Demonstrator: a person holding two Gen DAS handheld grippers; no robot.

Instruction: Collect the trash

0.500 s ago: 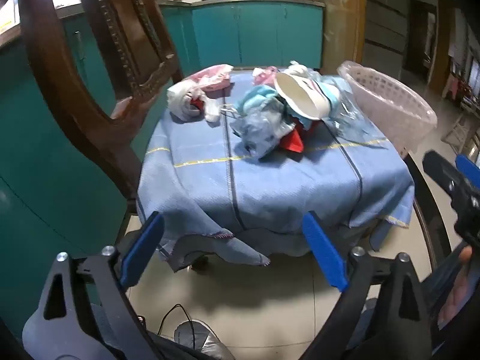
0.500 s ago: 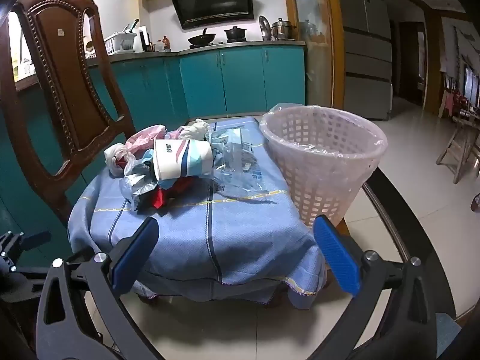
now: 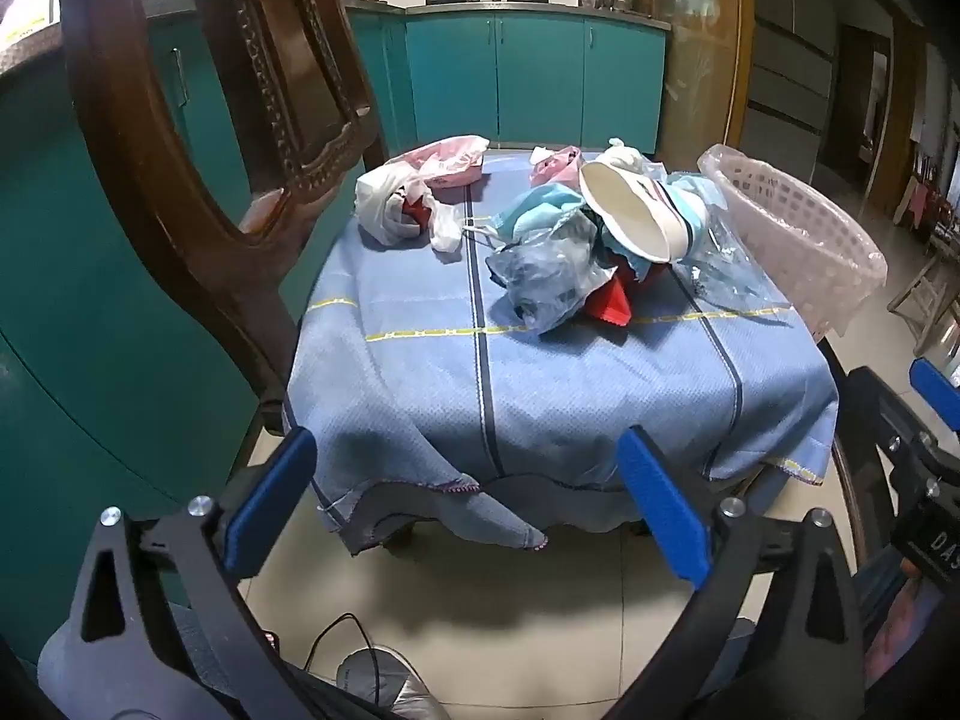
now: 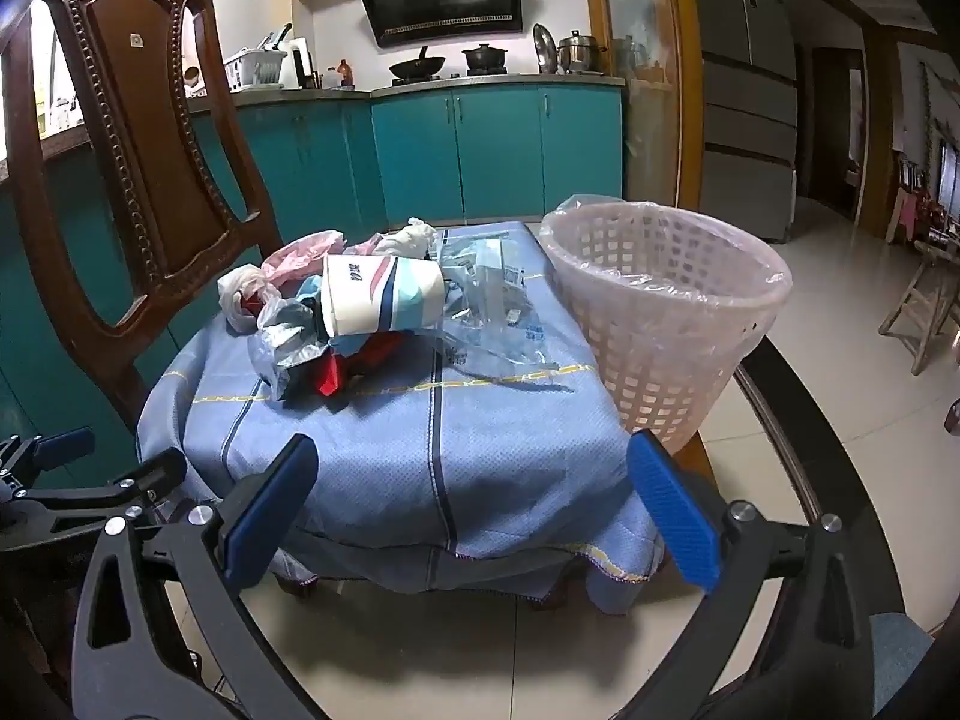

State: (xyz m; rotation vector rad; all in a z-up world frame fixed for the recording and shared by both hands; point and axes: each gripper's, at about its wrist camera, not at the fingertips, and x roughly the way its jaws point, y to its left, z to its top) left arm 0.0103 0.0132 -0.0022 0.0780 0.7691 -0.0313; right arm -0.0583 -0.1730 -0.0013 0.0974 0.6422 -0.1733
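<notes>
Left gripper [image 3: 465,507] held low and level, blue-padded fingers [image 3: 273,501] spread wide apart with nothing between them. Right gripper [image 4: 471,504] at much the same height, jaws equally wide, blue pads [image 4: 672,516] bare and gripping nothing. Each seen at the edge of the other's view: right one off to the right side, left one off to the left, both well apart

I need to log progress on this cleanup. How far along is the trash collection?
Nothing looks done: the lined basket shows no trash inside. Nothing is in hand: the left gripper and right gripper are both open, short of the table. Left: the paper cup, the plastic bags and the wrappers lie on the blue cloth.
</notes>
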